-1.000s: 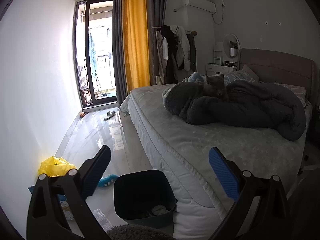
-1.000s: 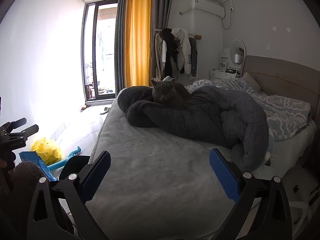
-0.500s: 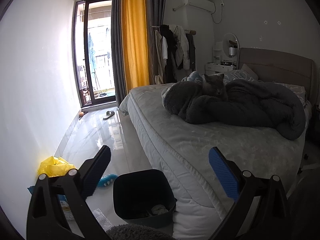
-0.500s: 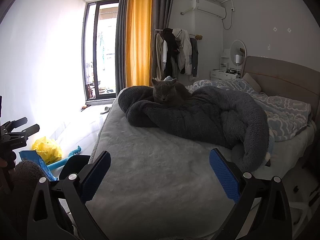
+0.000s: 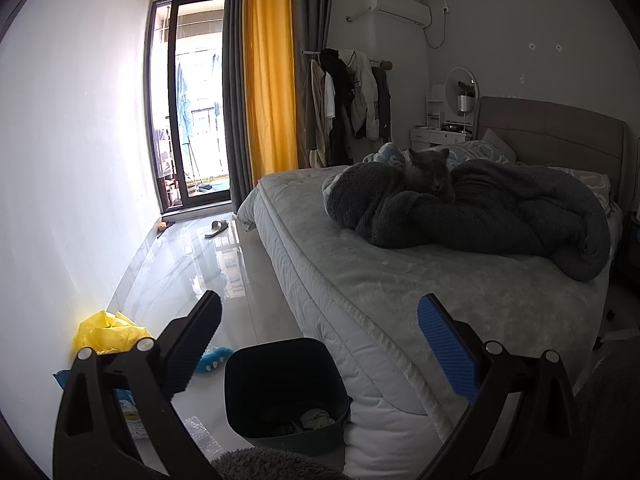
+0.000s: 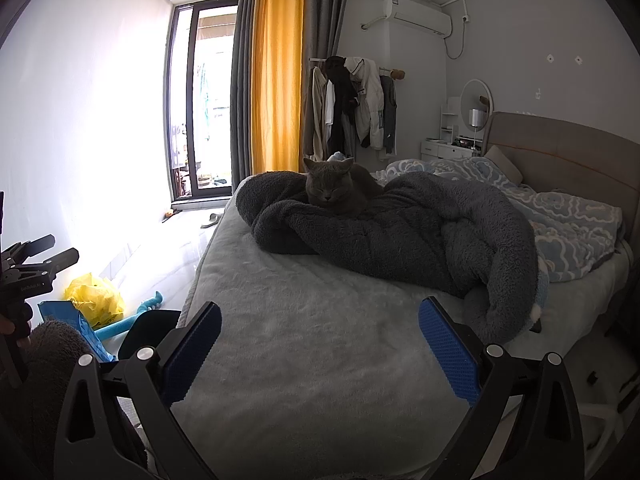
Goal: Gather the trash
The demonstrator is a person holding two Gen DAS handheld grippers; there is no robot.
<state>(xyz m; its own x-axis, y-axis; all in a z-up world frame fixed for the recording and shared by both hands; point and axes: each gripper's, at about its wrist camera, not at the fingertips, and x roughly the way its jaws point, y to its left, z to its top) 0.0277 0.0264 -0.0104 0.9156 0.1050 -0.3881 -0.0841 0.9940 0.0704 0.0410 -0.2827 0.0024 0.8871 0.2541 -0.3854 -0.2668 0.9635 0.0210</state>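
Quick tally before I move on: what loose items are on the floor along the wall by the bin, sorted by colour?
Yellow: 1, crumpled plastic bag
Blue: 2, flat packet and a toothed toy
Clear: 1, plastic wrap
Grey: 1, slipper near the balcony door
Orange: 1, small object, too small to identify
Total: 6, all outside the dark bin.

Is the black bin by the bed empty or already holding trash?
Not empty: the black bin stands upright with crumpled scraps on its bottom, mostly unfilled.
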